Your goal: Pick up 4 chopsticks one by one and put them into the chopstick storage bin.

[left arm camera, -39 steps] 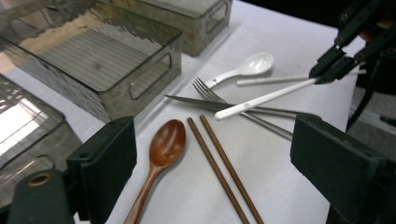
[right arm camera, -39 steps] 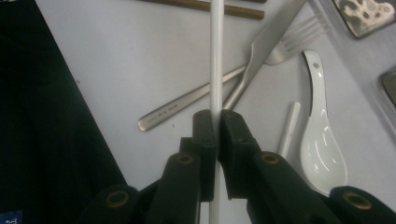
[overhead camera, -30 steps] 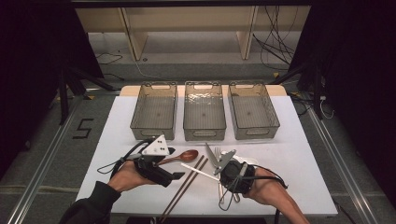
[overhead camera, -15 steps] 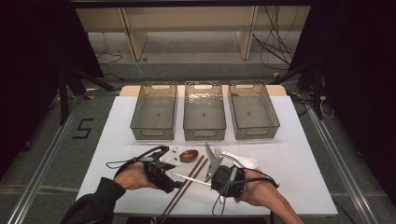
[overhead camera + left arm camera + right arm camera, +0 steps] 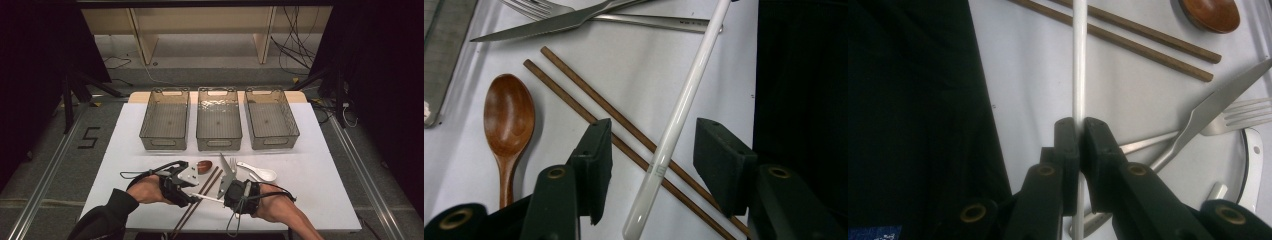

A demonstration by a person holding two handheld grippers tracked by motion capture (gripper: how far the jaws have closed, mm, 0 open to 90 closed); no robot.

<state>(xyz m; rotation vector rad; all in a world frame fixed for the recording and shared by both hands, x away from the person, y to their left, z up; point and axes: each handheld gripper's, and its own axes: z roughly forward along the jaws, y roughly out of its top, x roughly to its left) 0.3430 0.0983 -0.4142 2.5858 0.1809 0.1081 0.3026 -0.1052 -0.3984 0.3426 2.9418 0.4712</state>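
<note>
At the left of the cluster in the high view, low on the white table (image 5: 320, 190), the left gripper (image 5: 651, 142): released, jaws spread wide and set astride the white chopstick (image 5: 684, 100), likely in order to take over that end of it. In the left gripper view, a slanting white line from the upper right of the frame down to the bottom centre, passing between the two pads (image 5: 596, 150) roughly midway and touching neither, with a clear gap on both sides. Beneath it and crossing it, the pair of brown chopsticks (image 5: 589, 105), flat on the table. Beside them at the left of that frame, the wooden spoon (image 5: 508, 112); along the top, the knife (image 5: 554, 25) laid over the fork (image 5: 531, 6). Loose cutlery, apparently meant for sorting into the three clear bins (image 5: 219, 142) lined up across the upper middle of the high view, with nothing to be seen inside them. Further right, the right gripper (image 5: 1080, 132): clenched on the white chopstick, pads pressed against its sides in the lower centre of the right gripper view, the rod running straight up and out at the top of the frame. Held so, probably, to raise it clear of the pile and offer the far end to the open jaws. At the right edge of the cluster, the white ceramic spoon (image 5: 260, 172), untouched.
</note>
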